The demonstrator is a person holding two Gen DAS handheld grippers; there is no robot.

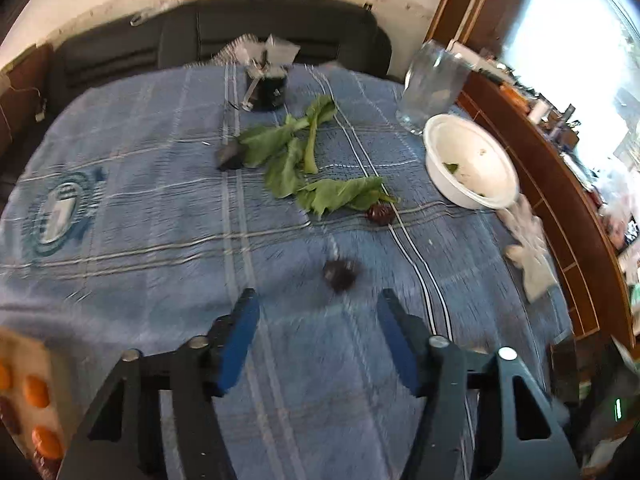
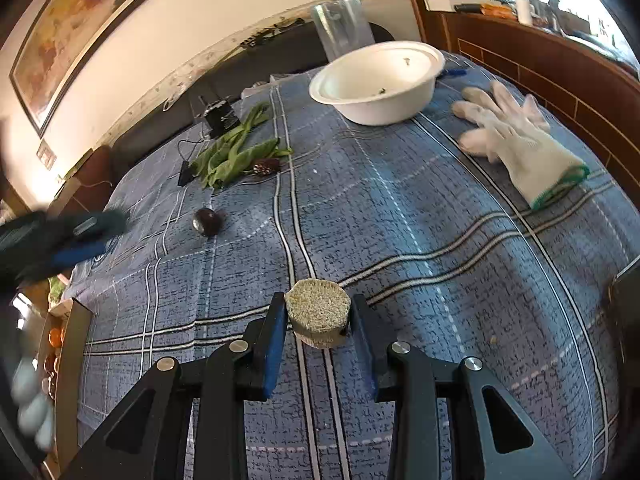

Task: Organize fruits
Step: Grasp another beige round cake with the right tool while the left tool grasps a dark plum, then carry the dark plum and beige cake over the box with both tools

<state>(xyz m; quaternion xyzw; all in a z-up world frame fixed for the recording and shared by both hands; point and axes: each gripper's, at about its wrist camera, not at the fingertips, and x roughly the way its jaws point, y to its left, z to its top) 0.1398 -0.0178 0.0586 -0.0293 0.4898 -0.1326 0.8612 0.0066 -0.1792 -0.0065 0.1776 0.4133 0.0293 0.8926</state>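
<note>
The right gripper (image 2: 318,322) is clamped on a short, round, beige cut piece with a grainy top (image 2: 318,312), held just above the blue plaid cloth covering the surface (image 2: 400,240). The left gripper (image 1: 318,320) has nothing between its blue pads, which stand apart over the cloth. Just beyond its tips lies a dark purple round fruit (image 1: 340,274). Farther off, a second dark reddish fruit (image 1: 380,213) touches the green leafy stalks (image 1: 296,160). A white round bowl (image 1: 436,152) sits far right, a clear glass jar (image 1: 432,88) behind it, and a white knitted glove (image 2: 516,136) lies at the right edge.
</note>
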